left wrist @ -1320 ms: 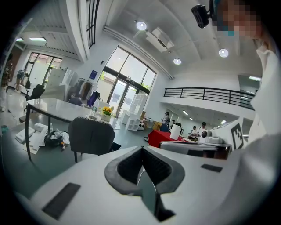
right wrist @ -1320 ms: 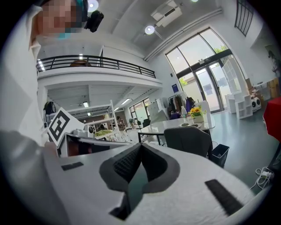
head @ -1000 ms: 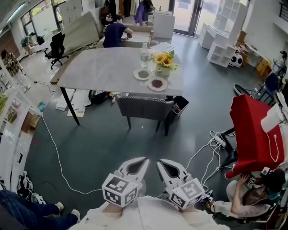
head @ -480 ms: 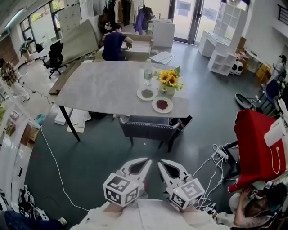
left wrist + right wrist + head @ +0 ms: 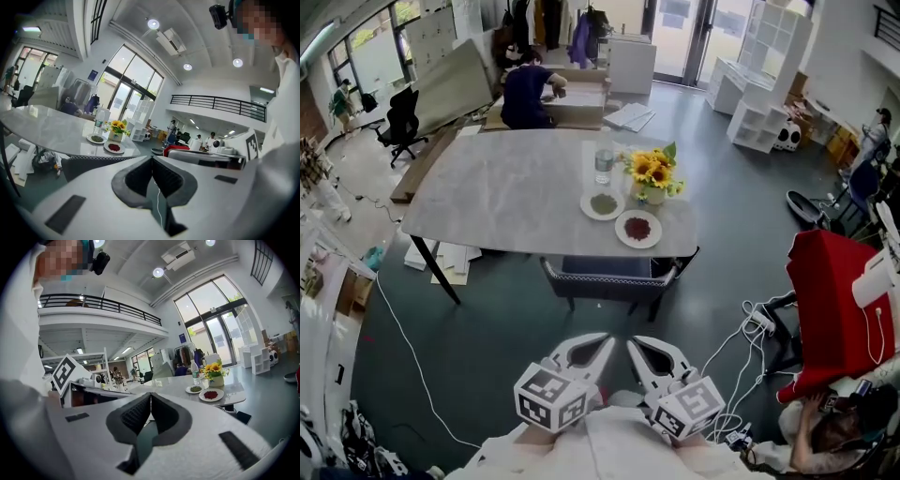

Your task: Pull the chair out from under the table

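We hold both jaws pressed together, nothing between them: the left gripper and the right gripper sit side by side, low in the head view. Well ahead, apart from both, the chair stands tucked under the bench (only its dark backrest shows), beneath the edge that carries the sunflowers.

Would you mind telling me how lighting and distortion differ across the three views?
Head view: even daylight, soft sheen on the table, lines bowed toward the edges. Left gripper view: strong fisheye, dark round border, windows washed out, mosaic patch top right. Right gripper view: same fisheye and border, glaring ceiling lights, mosaic patch top left.
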